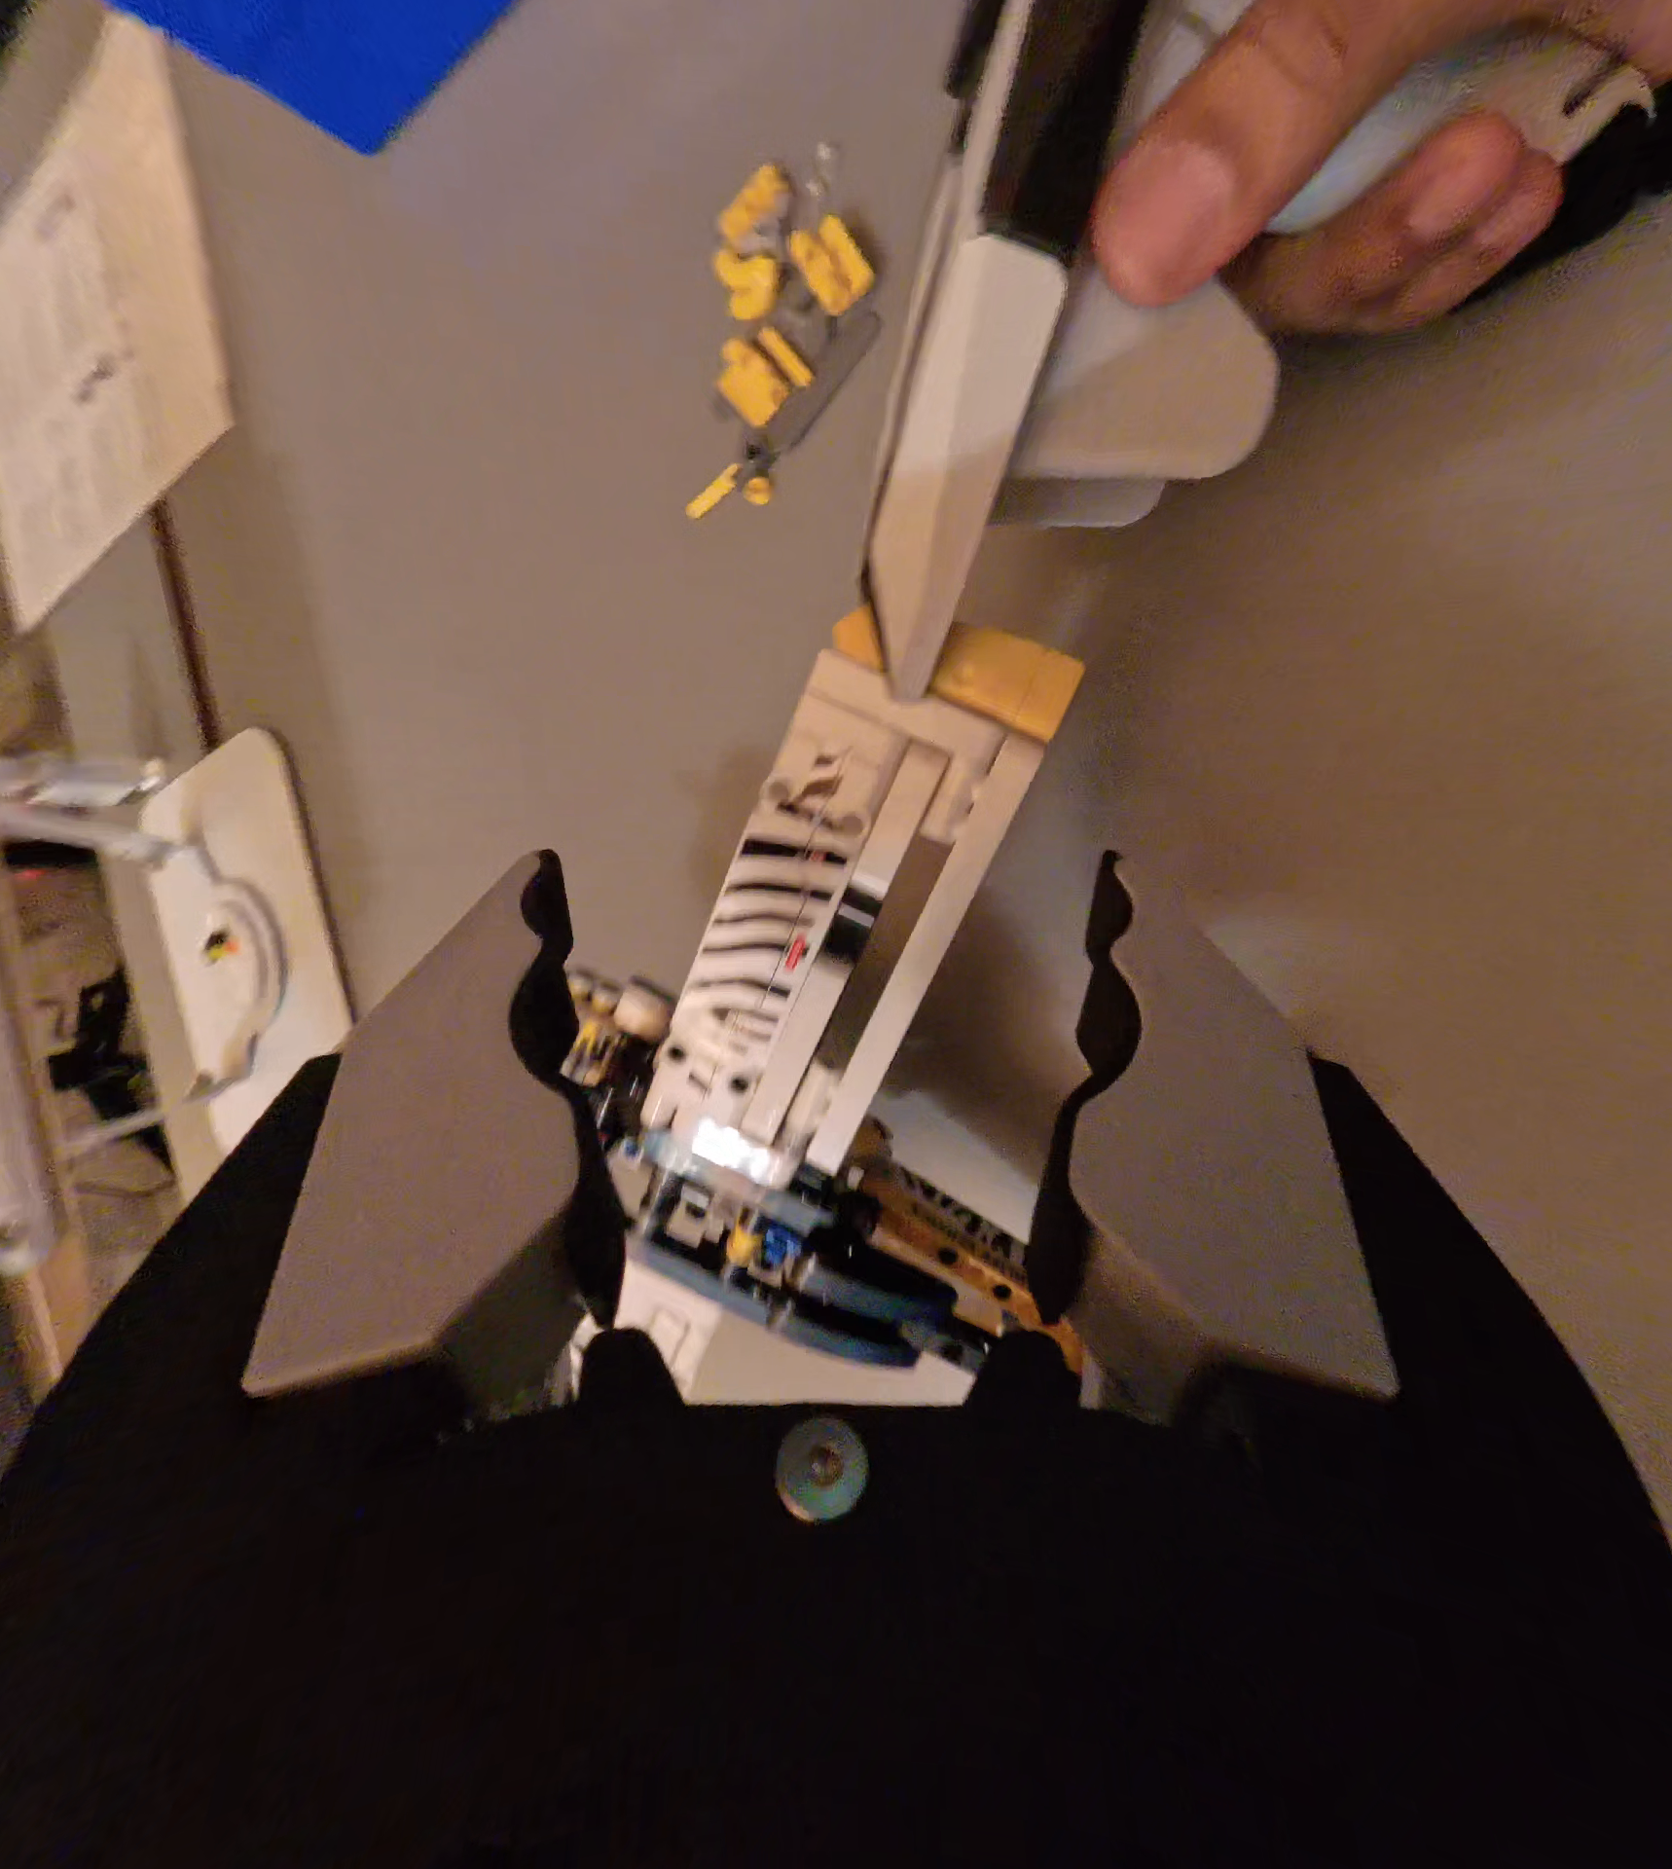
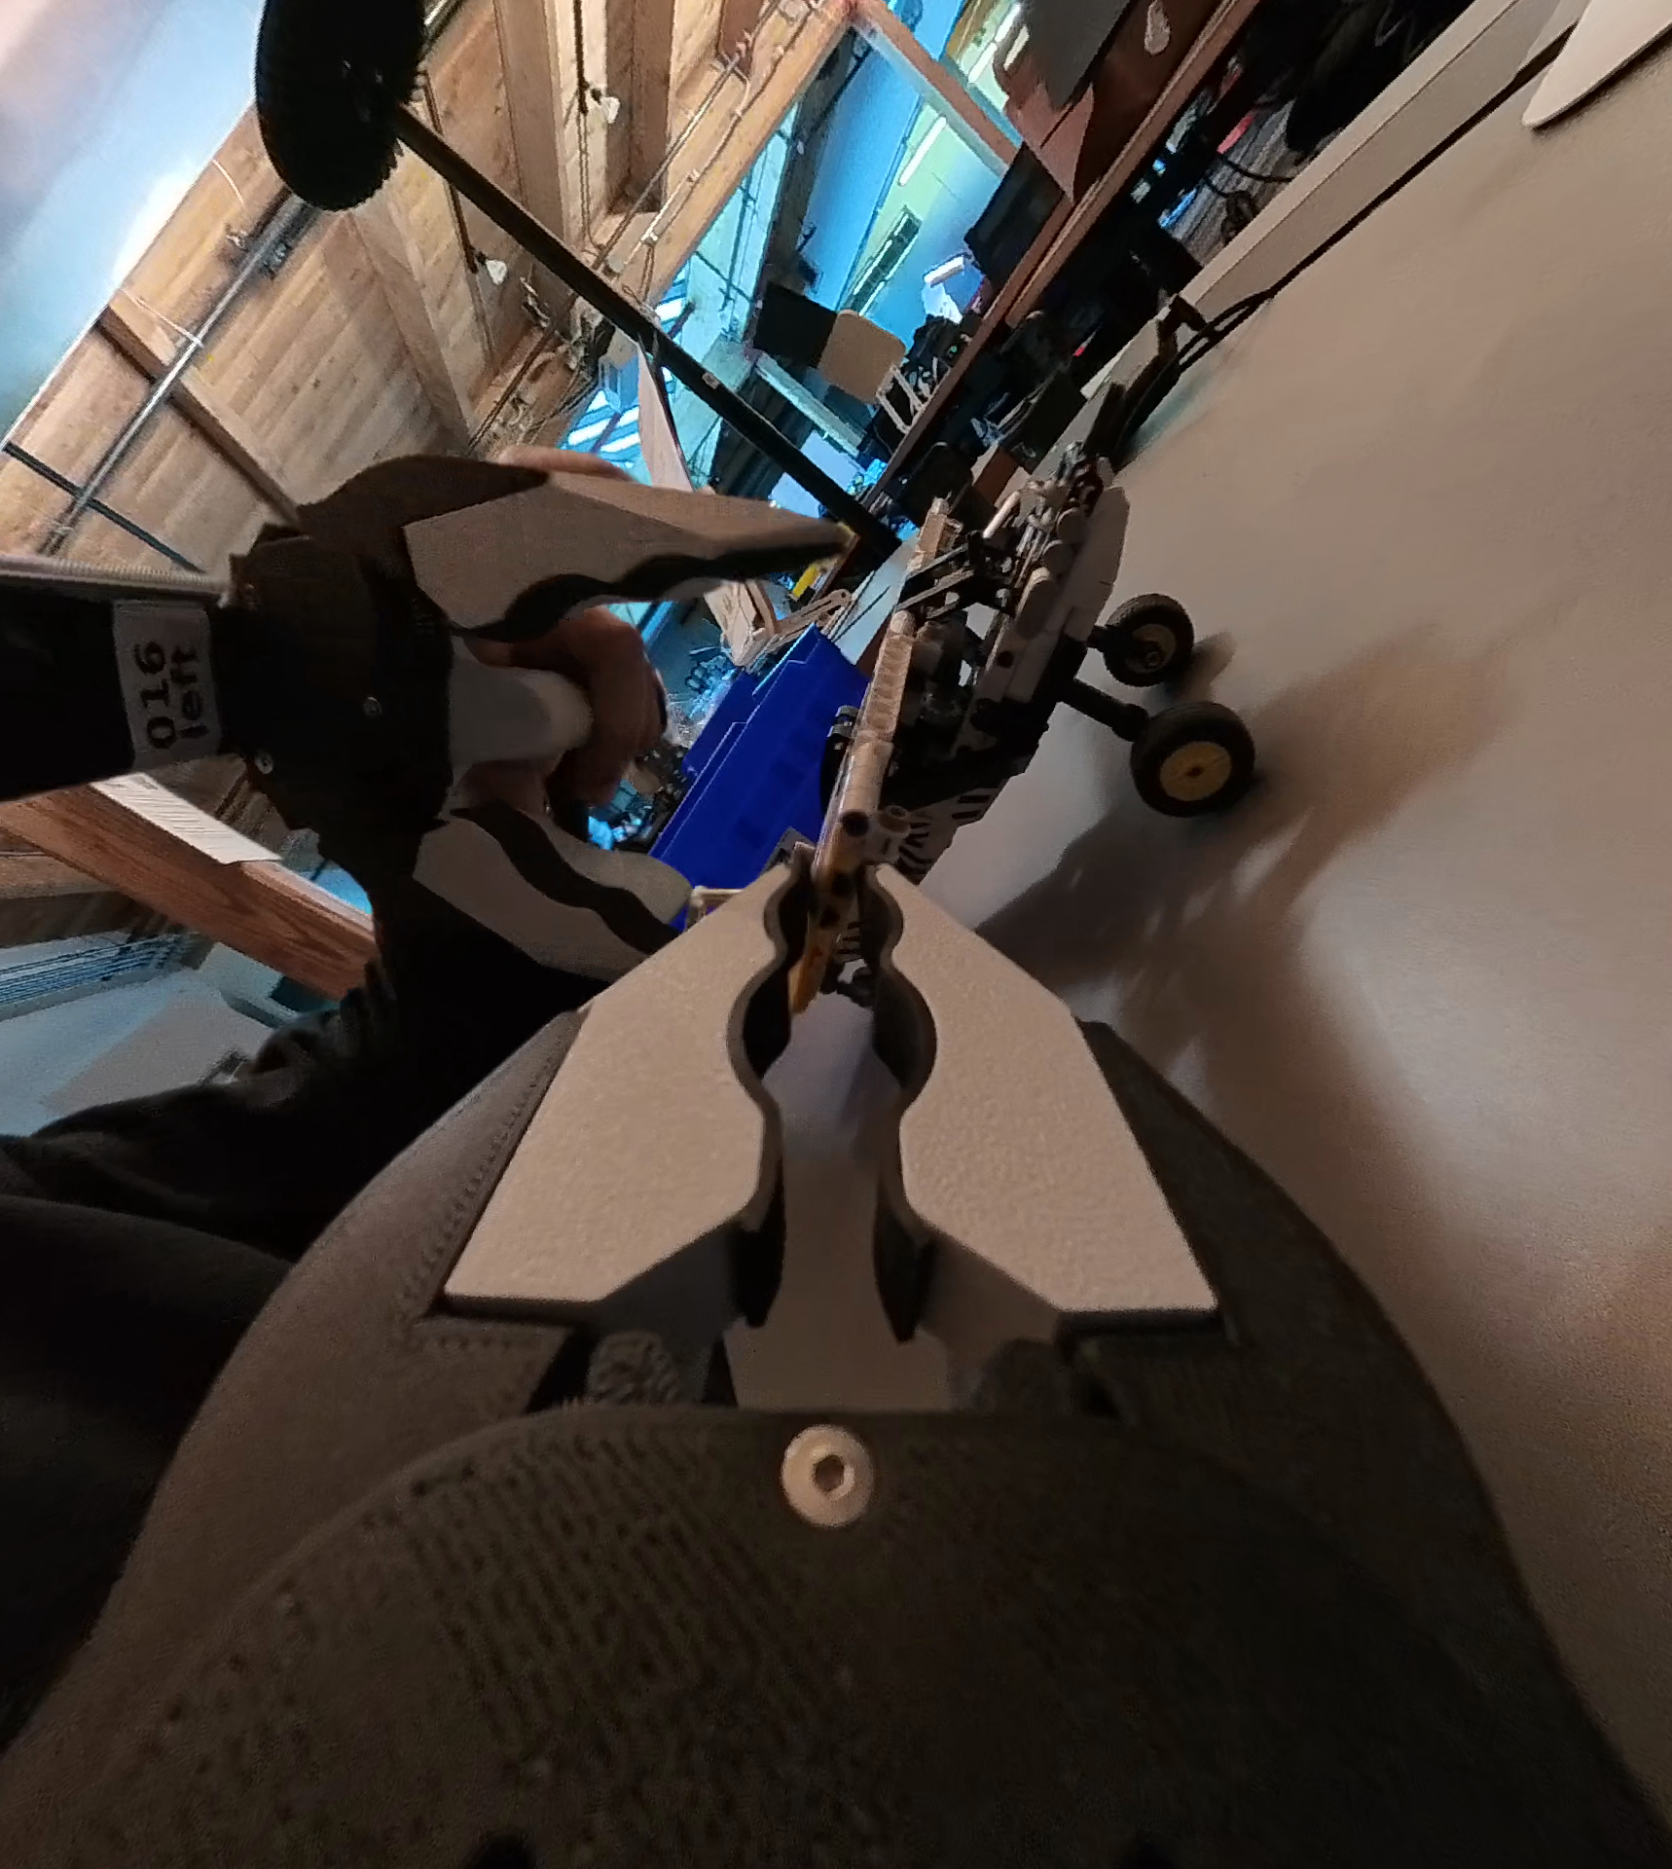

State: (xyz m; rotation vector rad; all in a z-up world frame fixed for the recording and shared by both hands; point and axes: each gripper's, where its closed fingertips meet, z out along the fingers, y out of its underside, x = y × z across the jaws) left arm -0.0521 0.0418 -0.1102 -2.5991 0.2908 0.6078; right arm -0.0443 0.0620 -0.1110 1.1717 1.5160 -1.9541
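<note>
one brick model (image 1: pixel 812 951), two grippers (image 1: pixel 827 890), two wheels (image 2: pixel 1191 753)

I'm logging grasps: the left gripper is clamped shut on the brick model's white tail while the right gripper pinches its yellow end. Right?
Not quite. The left gripper is wide open: in the left wrist view its fingers stand well clear of the white tail on both sides. The right gripper does pinch the model's yellow end.

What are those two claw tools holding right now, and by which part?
The right gripper pinches the toy-brick helicopter model by the yellow end of its tail. The left gripper stands wide open around the model, holding nothing.
</note>
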